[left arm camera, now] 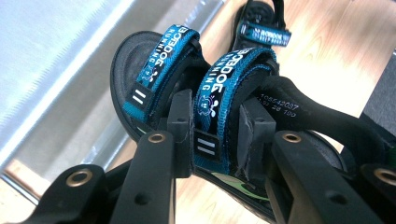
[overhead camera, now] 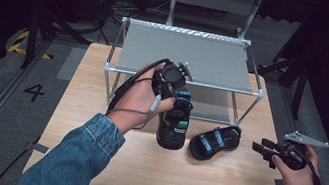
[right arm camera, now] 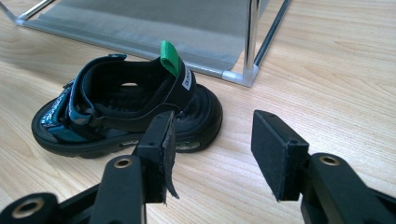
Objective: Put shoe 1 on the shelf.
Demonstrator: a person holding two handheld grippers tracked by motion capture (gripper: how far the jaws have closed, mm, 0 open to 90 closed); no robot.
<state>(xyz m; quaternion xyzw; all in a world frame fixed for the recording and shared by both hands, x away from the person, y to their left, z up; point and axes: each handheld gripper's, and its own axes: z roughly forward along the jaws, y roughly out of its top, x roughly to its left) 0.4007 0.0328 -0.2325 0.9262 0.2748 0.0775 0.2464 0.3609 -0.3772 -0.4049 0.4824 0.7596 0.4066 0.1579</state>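
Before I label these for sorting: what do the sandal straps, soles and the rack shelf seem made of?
The blue printed sandal straps look like woven fabric webbing, matte, with visible weave. The black ridged sandal sole looks like moulded rubber or foam, dull. The grey rack shelf looks like a taut fabric sheet on shiny metal tubes.

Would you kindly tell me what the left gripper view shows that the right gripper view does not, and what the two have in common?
Left gripper view alone: the left hand-held gripper shut on a blue strap of the lifted sandal, with printed lettering legible on its straps.

Right gripper view alone: the right hand-held gripper open with nothing between its jaws, and a green heel tab on the sandal lying flat.

Both: that second sandal, the wooden table and the grey metal-framed rack.
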